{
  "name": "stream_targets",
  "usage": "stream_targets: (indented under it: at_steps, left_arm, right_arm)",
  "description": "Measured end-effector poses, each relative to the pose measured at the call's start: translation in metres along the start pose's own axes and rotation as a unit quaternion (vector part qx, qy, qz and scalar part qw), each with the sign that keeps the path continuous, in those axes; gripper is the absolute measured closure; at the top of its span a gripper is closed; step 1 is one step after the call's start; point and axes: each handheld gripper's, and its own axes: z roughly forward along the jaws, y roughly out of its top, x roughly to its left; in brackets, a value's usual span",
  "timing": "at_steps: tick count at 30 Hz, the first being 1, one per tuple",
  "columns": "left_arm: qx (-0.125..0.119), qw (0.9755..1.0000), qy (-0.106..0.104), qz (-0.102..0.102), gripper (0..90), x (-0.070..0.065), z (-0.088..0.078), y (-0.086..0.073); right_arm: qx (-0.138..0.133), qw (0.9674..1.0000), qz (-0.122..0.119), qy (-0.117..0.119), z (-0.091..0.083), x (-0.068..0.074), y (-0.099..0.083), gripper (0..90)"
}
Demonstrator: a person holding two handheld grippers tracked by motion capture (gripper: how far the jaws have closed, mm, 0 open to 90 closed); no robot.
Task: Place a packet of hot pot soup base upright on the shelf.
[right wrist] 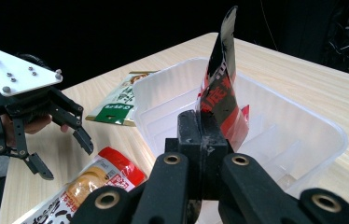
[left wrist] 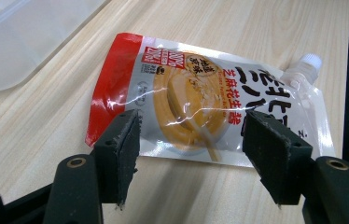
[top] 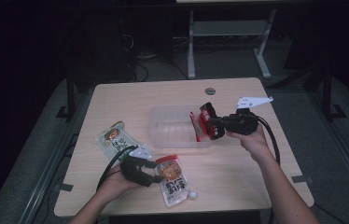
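A spouted sauce pouch with a red top and a white cap lies flat near the table's front edge. My left gripper stands open just left of it. In the left gripper view the pouch lies beyond the two pads, which are apart with nothing between them. My right gripper is shut on a red and black packet and holds it upright over the right end of a clear plastic container. In the right gripper view the packet rises from the closed jaws above the container.
A green and white packet lies on the table left of the container. In the right gripper view the left gripper is at the left, with the green packet behind it. Cables trail from both grippers. The table ends close to the pouch.
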Motion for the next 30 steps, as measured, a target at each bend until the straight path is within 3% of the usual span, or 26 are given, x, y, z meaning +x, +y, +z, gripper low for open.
stream_targets:
  at_steps: [25, 30]
  left_arm:
    - [0.000, 1.0000, -0.001, 0.001, 36.1, 0.002, -0.001, 0.000]
    - [0.000, 1.0000, 0.000, 0.002, 36.0, 0.002, -0.001, 0.000]
  right_arm:
    - [0.020, 0.9995, 0.001, -0.026, 0.014, -0.005, -0.012, 89.4]
    - [0.026, 0.9992, 0.001, -0.029, 0.015, -0.006, -0.013, 85.2]
